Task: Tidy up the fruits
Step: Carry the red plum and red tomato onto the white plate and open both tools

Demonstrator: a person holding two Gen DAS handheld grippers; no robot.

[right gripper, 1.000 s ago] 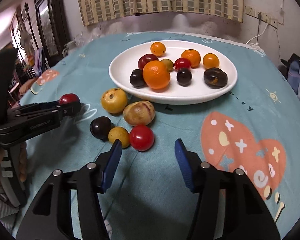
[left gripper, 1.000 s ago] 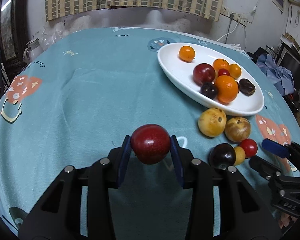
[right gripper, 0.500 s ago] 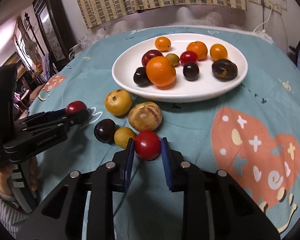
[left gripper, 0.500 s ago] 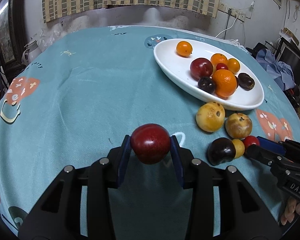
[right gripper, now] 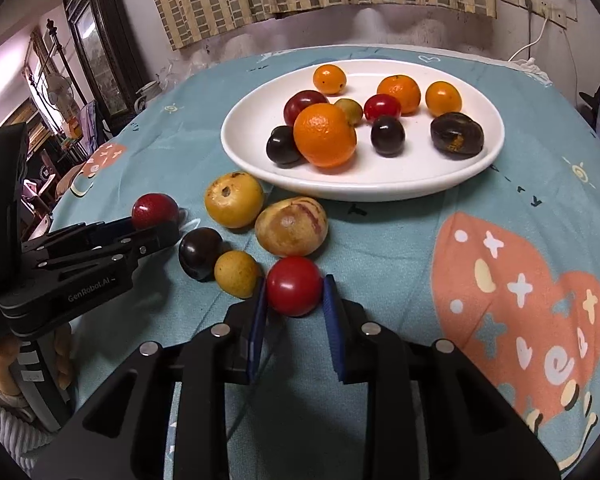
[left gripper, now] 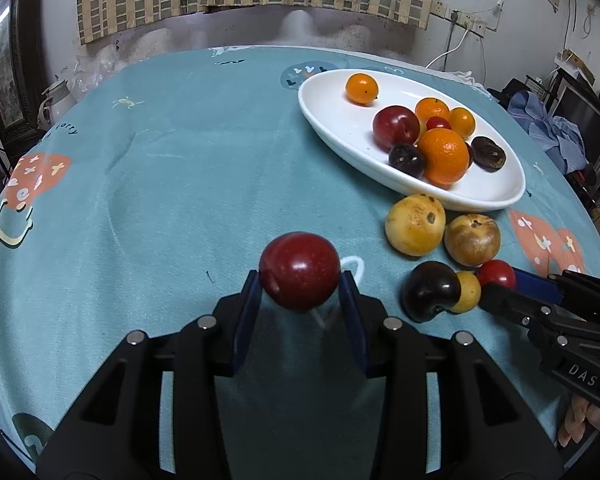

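My left gripper point(left gripper: 300, 284) is shut on a dark red plum point(left gripper: 299, 270) and holds it above the teal tablecloth; it also shows in the right wrist view point(right gripper: 155, 210). My right gripper point(right gripper: 294, 292) is shut on a small red tomato point(right gripper: 295, 286) beside the loose fruit; the tomato shows in the left wrist view point(left gripper: 496, 274). A white oval plate point(right gripper: 380, 184) holds several oranges, plums and a tomato. Loose on the cloth lie a yellow fruit point(right gripper: 234, 199), a striped tan fruit point(right gripper: 291, 226), a dark plum point(right gripper: 199, 253) and a small yellow fruit point(right gripper: 236, 273).
The teal tablecloth point(left gripper: 160, 168) covers a round table with cartoon prints. A curtain and wall stand behind. A kettle point(left gripper: 56, 98) sits at the far left edge. Clutter and clothes lie off the right side.
My right gripper moved forward and shut on the red tomato. My left gripper keeps its hold on the plum, drifting slightly.
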